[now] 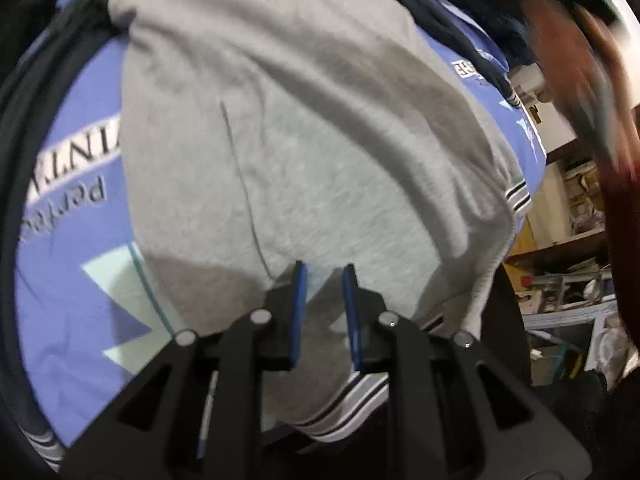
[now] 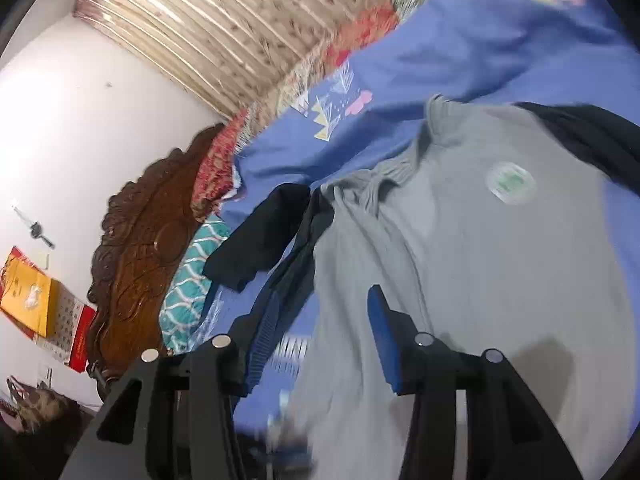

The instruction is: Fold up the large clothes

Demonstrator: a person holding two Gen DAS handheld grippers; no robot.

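Note:
A grey polo shirt (image 1: 304, 128) with striped hem and dark sleeves lies on a blue bedsheet (image 1: 80, 280). My left gripper (image 1: 325, 276) hangs over the shirt's hem end, its blue pads (image 1: 301, 304) a small gap apart with nothing between them. In the right wrist view the same grey shirt (image 2: 480, 260) shows its collar and a round green badge (image 2: 511, 182). My right gripper (image 2: 320, 320) is wide open over the shirt's left edge near the dark sleeve (image 2: 260, 236). Its left finger is partly hidden by cloth.
A carved wooden headboard (image 2: 148, 248), floral and teal pillows (image 2: 192, 284) and a white wall (image 2: 80, 120) lie left in the right wrist view. Cluttered shelves (image 1: 568, 272) stand beyond the bed's right edge. A blurred reddish shape (image 1: 580, 92) crosses the upper right.

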